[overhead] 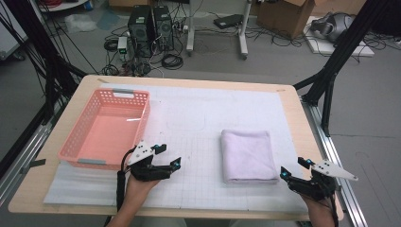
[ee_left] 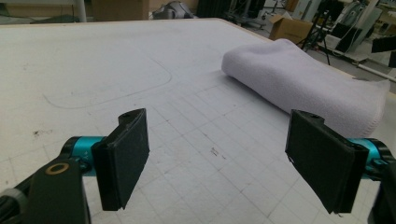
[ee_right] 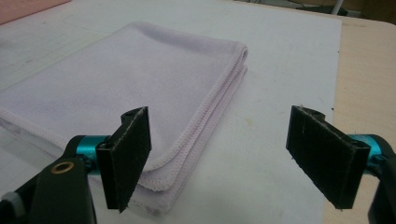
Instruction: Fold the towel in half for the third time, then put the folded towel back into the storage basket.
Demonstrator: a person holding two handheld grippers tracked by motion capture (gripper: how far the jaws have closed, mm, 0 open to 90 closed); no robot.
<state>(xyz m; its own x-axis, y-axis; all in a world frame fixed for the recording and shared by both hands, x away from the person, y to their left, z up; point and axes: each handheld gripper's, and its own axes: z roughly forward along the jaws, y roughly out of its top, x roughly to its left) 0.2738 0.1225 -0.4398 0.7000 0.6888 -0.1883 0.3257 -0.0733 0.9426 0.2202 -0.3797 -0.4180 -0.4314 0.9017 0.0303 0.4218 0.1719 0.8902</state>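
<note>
The folded towel [overhead: 249,156] lies flat on the white mat [overhead: 198,118], right of centre and well apart from the pink basket [overhead: 106,127] at the left. The right gripper [overhead: 297,169] sits at the towel's near right corner, jaws spread wide, holding nothing. The left gripper [overhead: 170,156] hovers beside the basket's near corner, jaws wide apart too, pointing toward the towel.
</note>
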